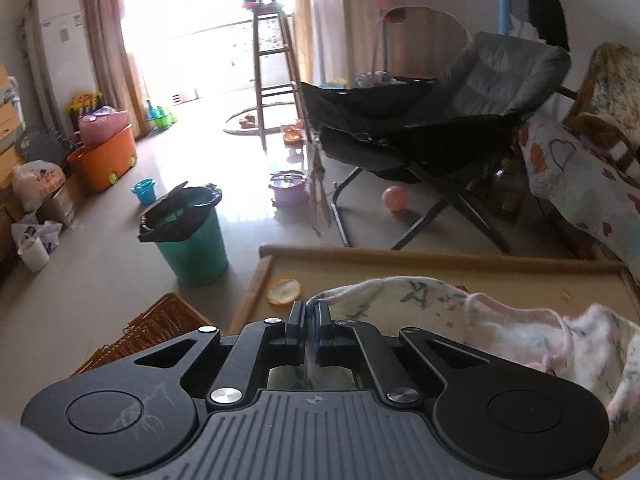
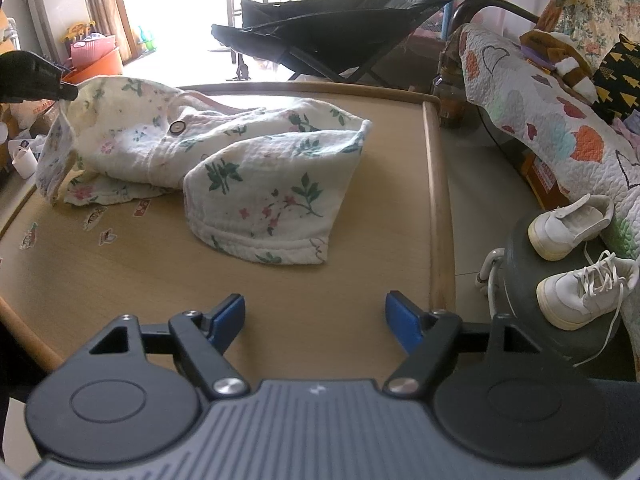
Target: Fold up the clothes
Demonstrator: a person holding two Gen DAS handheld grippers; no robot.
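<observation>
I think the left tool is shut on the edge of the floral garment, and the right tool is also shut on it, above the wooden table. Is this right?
Not quite. The left tool is shut on the floral garment, but the right tool stands open and holds nothing, above the bare wooden table. The right wrist view shows this.

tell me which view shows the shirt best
The right wrist view: the floral shirt lies nearly whole on the table, its button visible. The left wrist view shows only a bunched edge pinched in the left gripper.
</observation>
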